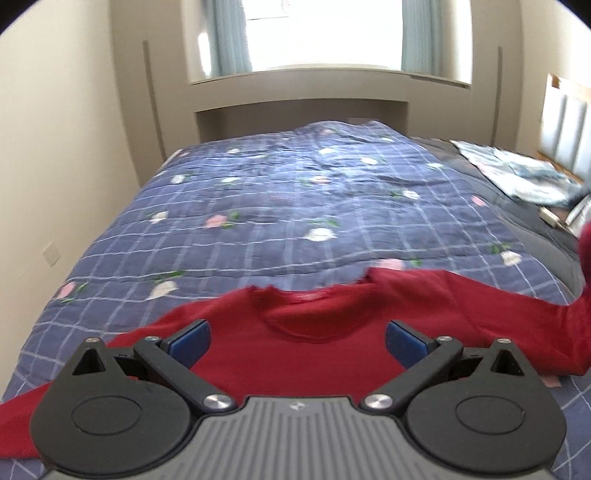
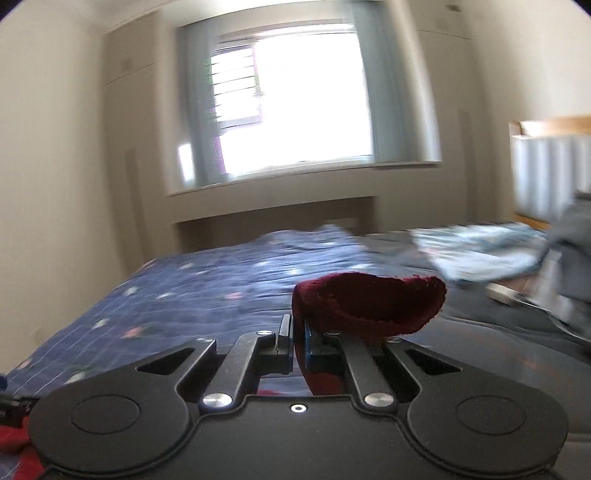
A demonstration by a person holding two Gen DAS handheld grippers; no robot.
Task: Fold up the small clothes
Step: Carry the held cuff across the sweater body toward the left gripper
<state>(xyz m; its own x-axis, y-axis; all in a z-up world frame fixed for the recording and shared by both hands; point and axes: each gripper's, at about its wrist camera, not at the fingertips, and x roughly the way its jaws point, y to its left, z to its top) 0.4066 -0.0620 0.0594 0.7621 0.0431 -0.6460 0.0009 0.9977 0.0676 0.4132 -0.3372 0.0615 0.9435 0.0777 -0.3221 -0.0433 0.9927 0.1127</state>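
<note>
A small red sweater lies spread on the blue checked quilt, neck opening facing away from me. My left gripper is open and empty, its blue pads on either side of the collar, just above the cloth. The sweater's right sleeve rises off the bed at the right edge. In the right wrist view my right gripper is shut on the red sleeve cuff, which curls up above the jaws, lifted over the bed.
The quilt covers a bed against the wall under a window. Crumpled light blue cloth and a small white object lie at the bed's right side, beside a padded headboard.
</note>
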